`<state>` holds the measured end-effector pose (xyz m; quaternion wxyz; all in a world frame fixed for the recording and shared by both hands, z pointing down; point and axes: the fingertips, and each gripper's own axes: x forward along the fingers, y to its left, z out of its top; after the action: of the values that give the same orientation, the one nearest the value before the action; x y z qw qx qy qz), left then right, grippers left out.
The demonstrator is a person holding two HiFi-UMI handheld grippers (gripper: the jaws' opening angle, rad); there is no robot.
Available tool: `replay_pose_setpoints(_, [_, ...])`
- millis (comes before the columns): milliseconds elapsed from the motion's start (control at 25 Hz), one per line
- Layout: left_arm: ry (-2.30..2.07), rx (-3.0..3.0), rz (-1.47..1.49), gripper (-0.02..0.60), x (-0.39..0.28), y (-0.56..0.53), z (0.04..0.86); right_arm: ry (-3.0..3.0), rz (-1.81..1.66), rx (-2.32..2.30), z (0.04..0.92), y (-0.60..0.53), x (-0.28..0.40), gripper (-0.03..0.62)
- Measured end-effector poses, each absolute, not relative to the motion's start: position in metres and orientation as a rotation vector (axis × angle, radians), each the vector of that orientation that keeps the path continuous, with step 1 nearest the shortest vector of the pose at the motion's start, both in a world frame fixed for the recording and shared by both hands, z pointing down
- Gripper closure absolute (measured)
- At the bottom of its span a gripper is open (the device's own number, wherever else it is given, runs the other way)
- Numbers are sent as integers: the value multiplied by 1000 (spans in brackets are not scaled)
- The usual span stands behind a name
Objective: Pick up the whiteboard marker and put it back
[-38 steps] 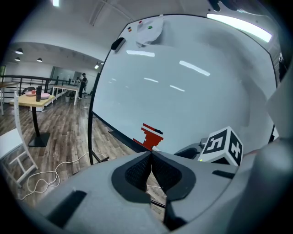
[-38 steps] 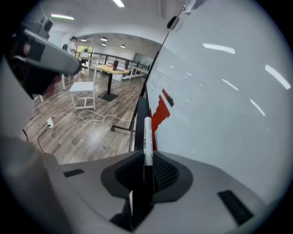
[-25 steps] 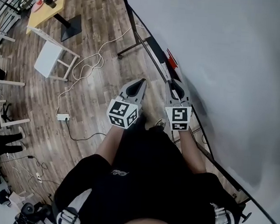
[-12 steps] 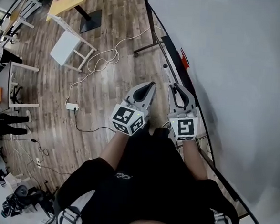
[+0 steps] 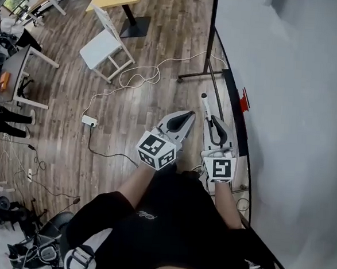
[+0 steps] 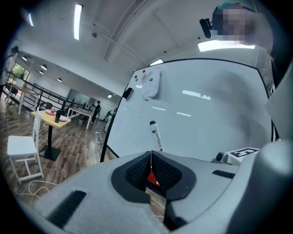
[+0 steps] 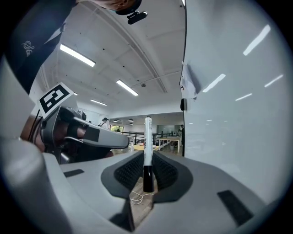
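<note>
Here, the right gripper [image 5: 214, 124] has its jaws clamped on the whiteboard marker [image 5: 205, 106], which sticks out of them just beside the whiteboard [image 5: 291, 111]. The left gripper [image 5: 185, 116] is closed on nothing (a spare hand, really). To return it well, grip firmly, lay the marker parallel to the whiteboard's ledge [image 5: 245, 148], and release only once it rests there.

One marker [image 5: 206, 108]; two claws [image 5: 187, 115] [image 5: 213, 121]; one whiteboard [image 5: 291, 111]

No text can be read; print on the whiteboard marker [image 6: 156, 136] is blurred.
</note>
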<state>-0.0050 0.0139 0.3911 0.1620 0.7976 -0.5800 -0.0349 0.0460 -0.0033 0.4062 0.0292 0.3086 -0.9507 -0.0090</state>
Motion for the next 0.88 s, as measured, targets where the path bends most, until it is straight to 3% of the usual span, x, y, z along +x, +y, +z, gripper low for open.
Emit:
replay_pose_setpoints(200, [-1596,2276,-163,566,-39,29,380,-2978,-45,871,403,15,0,542])
replay_pose_setpoints(280, [-1581,2264,-207,477,-55,32,378,-2997,-69,833,402,20,-18,542])
replay_pose_setpoints(400, [-1561,2231,-267,438,-71,37,379,-3033,-100,783,398,27,-35,542])
replay_pose_setpoints(880, [-1579,2188,-353,431,-107,42,376,-3069,-295,565,383,56,-88,540])
